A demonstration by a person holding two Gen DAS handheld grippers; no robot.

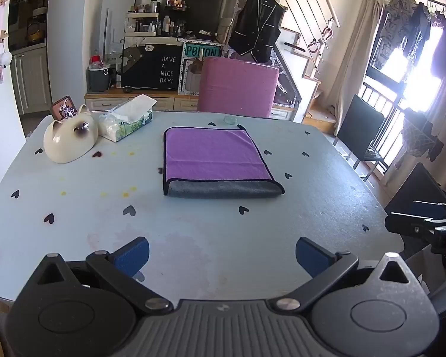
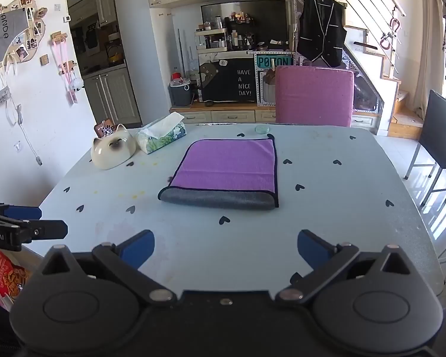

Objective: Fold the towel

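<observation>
A purple towel (image 1: 214, 157) with a grey underside and black trim lies folded flat in the middle of the pale blue table (image 1: 193, 226); its grey fold faces me. It shows in the right wrist view too (image 2: 226, 168). My left gripper (image 1: 222, 255) is open and empty, above the table's near edge, well short of the towel. My right gripper (image 2: 226, 248) is also open and empty, near the front edge. Each gripper shows at the side of the other's view: the right one (image 1: 425, 226), the left one (image 2: 23, 226).
A cream cat-shaped ceramic (image 1: 70, 139) and a tissue box (image 1: 128, 120) stand at the table's back left. A small glass dish (image 1: 230, 120) sits at the far edge. A pink chair (image 1: 238, 84) stands behind the table (image 2: 342, 223), a black chair (image 2: 440, 136) to the right.
</observation>
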